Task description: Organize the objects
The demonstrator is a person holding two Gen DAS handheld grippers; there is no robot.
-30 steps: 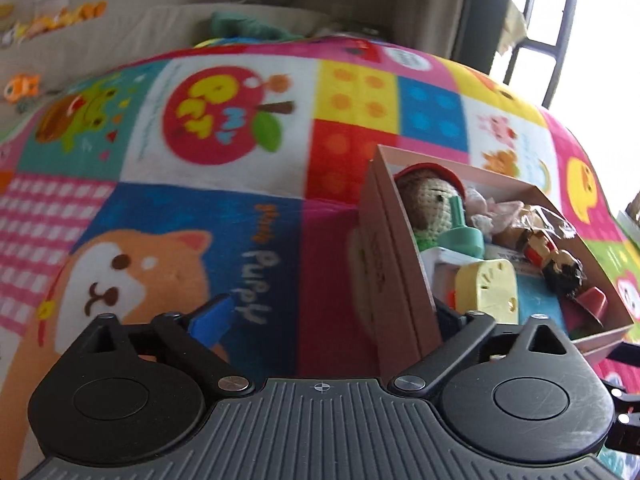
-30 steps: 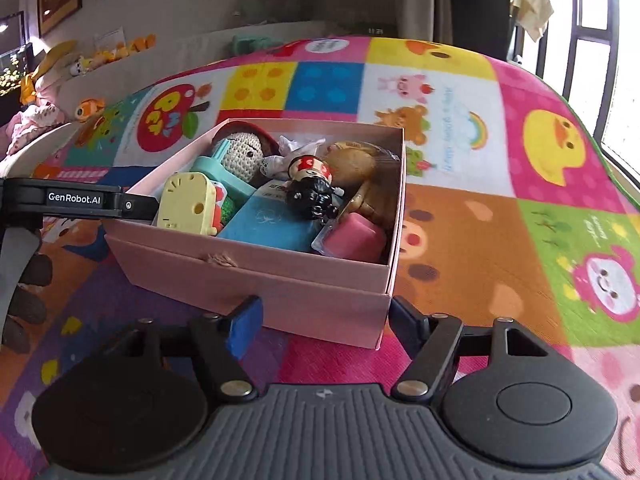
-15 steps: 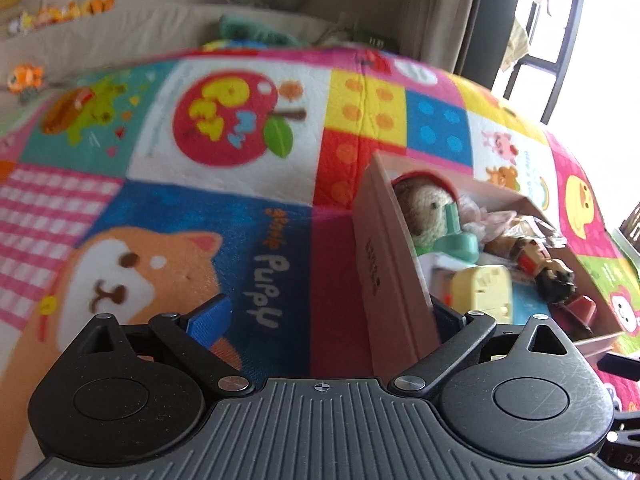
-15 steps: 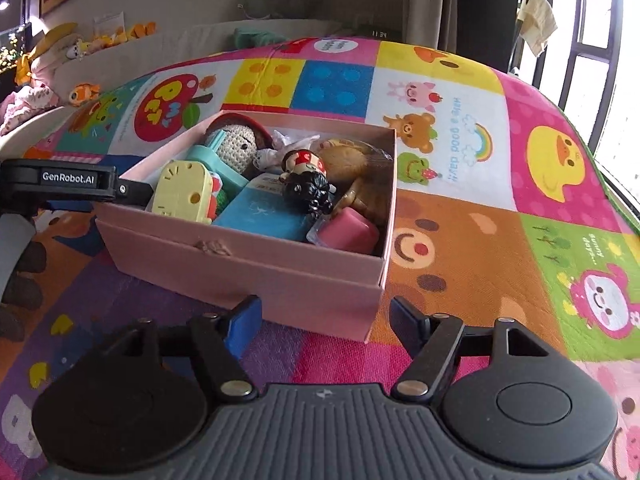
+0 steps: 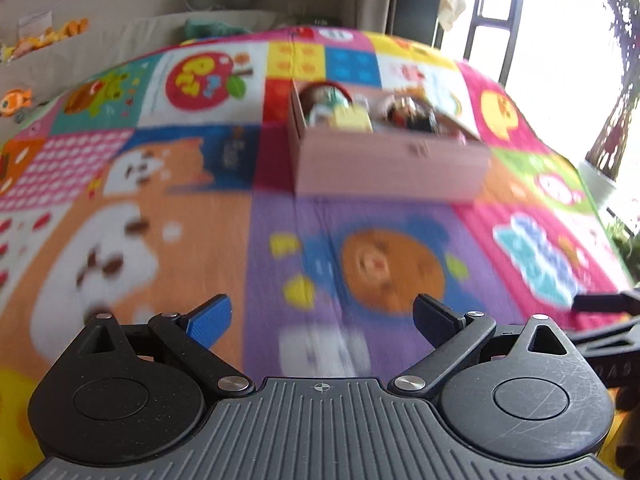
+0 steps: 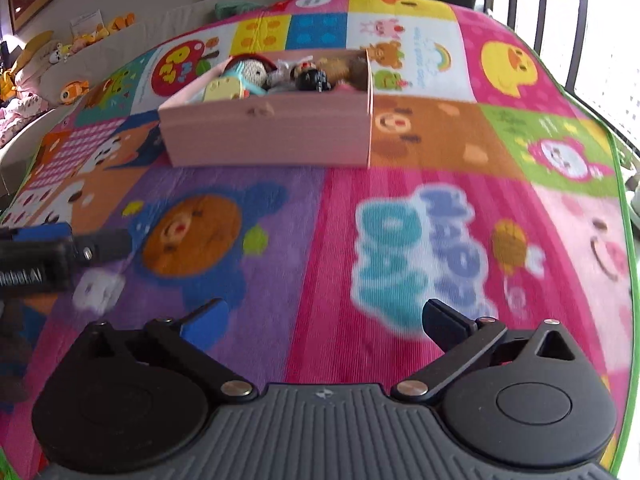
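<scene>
Both grippers, left gripper (image 5: pixel 322 318) and right gripper (image 6: pixel 324 320), hang spread and empty, the right's jaws just widened, well short of the pink box (image 6: pixel 268 132) on the play mat (image 6: pixel 400 220), probably light, thin-walled cardboard best lifted by opposite side walls.

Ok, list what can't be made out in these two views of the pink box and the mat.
- Pink box, left wrist view: motion blur smears the toys inside.
- Pink box's floor, right wrist view: hidden by its front wall and the piled toys.
- Left tool, right wrist view: cut off by the left edge, blurred.
- Play mat: near part hidden under the tool bodies.
</scene>
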